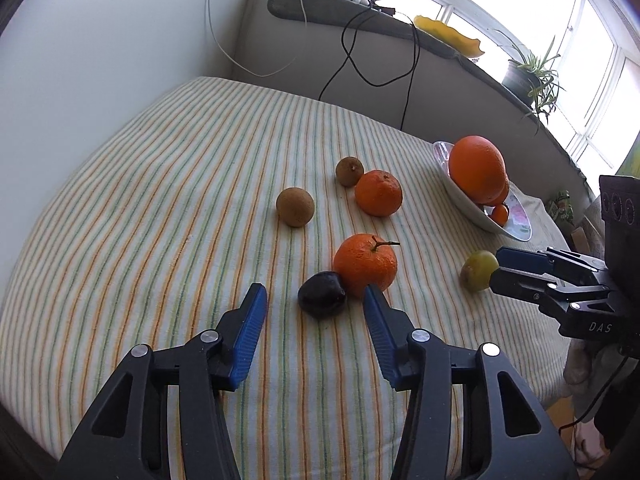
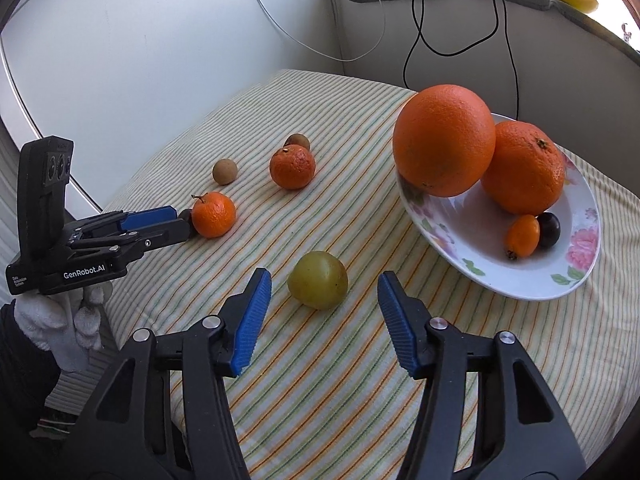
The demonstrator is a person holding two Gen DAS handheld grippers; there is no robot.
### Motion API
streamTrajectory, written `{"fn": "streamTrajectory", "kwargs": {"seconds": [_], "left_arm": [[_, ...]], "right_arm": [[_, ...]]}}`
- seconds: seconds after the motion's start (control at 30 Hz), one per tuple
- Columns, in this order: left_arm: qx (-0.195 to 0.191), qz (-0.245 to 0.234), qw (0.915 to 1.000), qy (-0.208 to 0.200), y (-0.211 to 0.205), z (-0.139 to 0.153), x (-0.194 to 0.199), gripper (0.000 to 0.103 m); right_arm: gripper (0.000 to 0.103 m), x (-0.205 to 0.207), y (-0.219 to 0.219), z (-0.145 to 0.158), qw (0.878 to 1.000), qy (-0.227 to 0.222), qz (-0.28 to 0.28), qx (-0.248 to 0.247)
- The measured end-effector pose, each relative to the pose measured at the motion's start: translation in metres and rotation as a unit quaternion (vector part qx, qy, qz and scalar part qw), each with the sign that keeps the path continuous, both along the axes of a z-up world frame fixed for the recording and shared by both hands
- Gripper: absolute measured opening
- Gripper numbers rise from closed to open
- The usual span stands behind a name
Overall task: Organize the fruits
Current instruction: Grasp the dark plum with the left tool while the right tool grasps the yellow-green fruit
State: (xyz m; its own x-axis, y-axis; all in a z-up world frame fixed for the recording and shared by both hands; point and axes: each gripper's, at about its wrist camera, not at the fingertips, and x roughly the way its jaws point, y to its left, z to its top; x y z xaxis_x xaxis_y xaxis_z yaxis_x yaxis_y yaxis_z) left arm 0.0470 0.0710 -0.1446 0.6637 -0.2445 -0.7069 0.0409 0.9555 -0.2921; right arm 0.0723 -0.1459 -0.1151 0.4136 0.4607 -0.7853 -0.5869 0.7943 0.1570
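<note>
My left gripper (image 1: 315, 294) is open, its jaws either side of a dark plum (image 1: 321, 294) on the striped cloth; a stemmed mandarin (image 1: 365, 265) sits just behind it. My right gripper (image 2: 325, 280) is open around a green-yellow plum (image 2: 317, 279), also seen in the left wrist view (image 1: 478, 270). A flowered white plate (image 2: 472, 248) holds a big orange (image 2: 444, 140), a mandarin (image 2: 523, 172), a small kumquat (image 2: 522, 236) and a dark plum (image 2: 549, 229). A second mandarin (image 1: 378, 193) and two brown round fruits (image 1: 295, 206) (image 1: 349, 171) lie farther back.
The striped cloth (image 1: 160, 208) covers the round table against a white wall. Black and white cables (image 1: 412, 68) hang from the window ledge behind. A potted plant (image 1: 528, 76) and a yellow dish (image 1: 448, 34) stand on the ledge.
</note>
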Motion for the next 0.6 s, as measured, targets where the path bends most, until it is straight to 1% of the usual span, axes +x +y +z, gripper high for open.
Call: {"fn": "streamTrajectory", "kwargs": {"seconds": [0.03, 0.1, 0.17, 0.3, 0.37, 0.47, 0.6], "left_arm": [[0.002, -0.001, 1.0, 0.0, 0.0, 0.0, 0.001, 0.043], [0.001, -0.004, 1.0, 0.0, 0.0, 0.0, 0.002, 0.043], [0.002, -0.009, 1.0, -0.002, -0.001, 0.001, 0.002, 0.039], [0.007, -0.014, 0.9999, -0.002, -0.003, 0.0, 0.003, 0.037], [0.007, -0.018, 0.9998, -0.002, -0.004, 0.001, 0.004, 0.03], [0.013, -0.021, 0.9997, -0.002, -0.008, 0.0, 0.004, 0.028], [0.019, -0.02, 0.9996, -0.001, -0.007, 0.0, 0.005, 0.024]], "right_arm": [[0.058, 0.001, 0.001, -0.001, 1.0, 0.001, 0.001, -0.001], [0.057, 0.002, 0.003, -0.003, 1.0, 0.003, 0.001, -0.002], [0.054, 0.004, 0.004, -0.005, 1.0, 0.005, 0.002, -0.004], [0.054, 0.008, 0.008, -0.009, 1.0, 0.008, 0.002, -0.008], [0.054, 0.009, 0.009, -0.01, 1.0, 0.008, 0.003, -0.009], [0.047, 0.011, 0.013, -0.013, 1.0, 0.01, 0.006, -0.011], [0.047, 0.012, 0.017, -0.015, 1.0, 0.008, 0.01, -0.018]]}}
